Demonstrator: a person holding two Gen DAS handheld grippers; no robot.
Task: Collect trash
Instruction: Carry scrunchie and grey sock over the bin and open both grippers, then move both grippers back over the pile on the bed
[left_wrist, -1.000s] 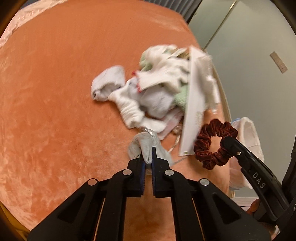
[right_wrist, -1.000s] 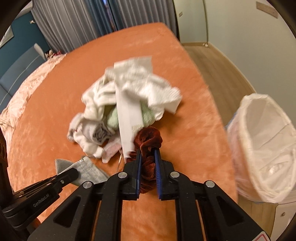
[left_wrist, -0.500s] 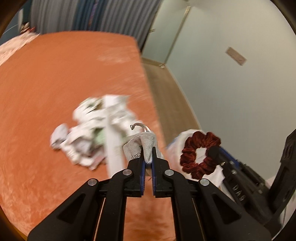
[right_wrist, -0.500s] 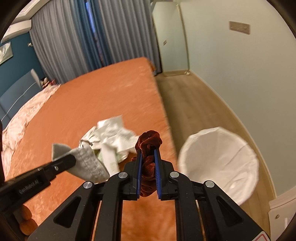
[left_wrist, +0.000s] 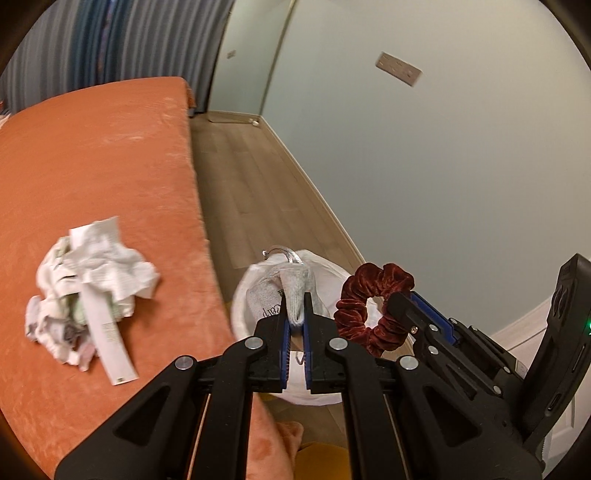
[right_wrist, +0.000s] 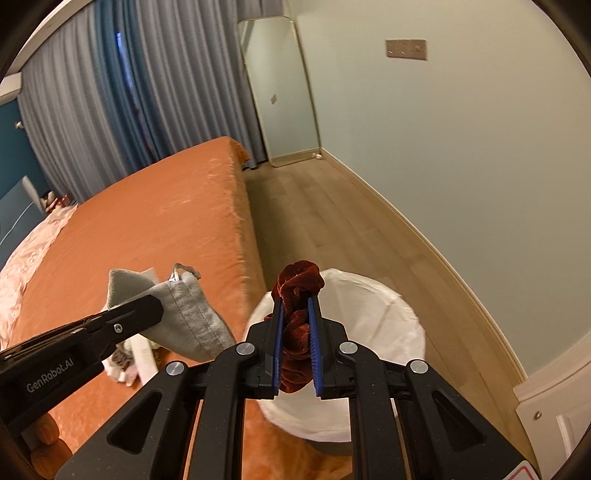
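My left gripper (left_wrist: 295, 312) is shut on a grey sock (left_wrist: 295, 288) that has a clear hook at its top; the same sock (right_wrist: 184, 314) shows in the right wrist view, hanging over the bed edge. My right gripper (right_wrist: 295, 306) is shut on a dark red velvet scrunchie (right_wrist: 297, 325), seen as a ring (left_wrist: 373, 310) in the left wrist view. Both are held above a white-lined trash bin (right_wrist: 373, 325) (left_wrist: 243, 295) on the floor beside the bed. A pile of crumpled paper and socks (left_wrist: 88, 284) lies on the orange bed.
The orange bed cover (left_wrist: 92, 166) ends at an edge left of the bin. Wooden floor (right_wrist: 332, 221) runs between bed and pale wall (right_wrist: 461, 166). A leaning mirror (right_wrist: 284, 92) and grey-blue curtains (right_wrist: 129, 92) stand at the far end.
Both grippers have risen and swung right, off the pile on the bed and over the bin, carrying the sock and the scrunchie. The pile now lies far left.
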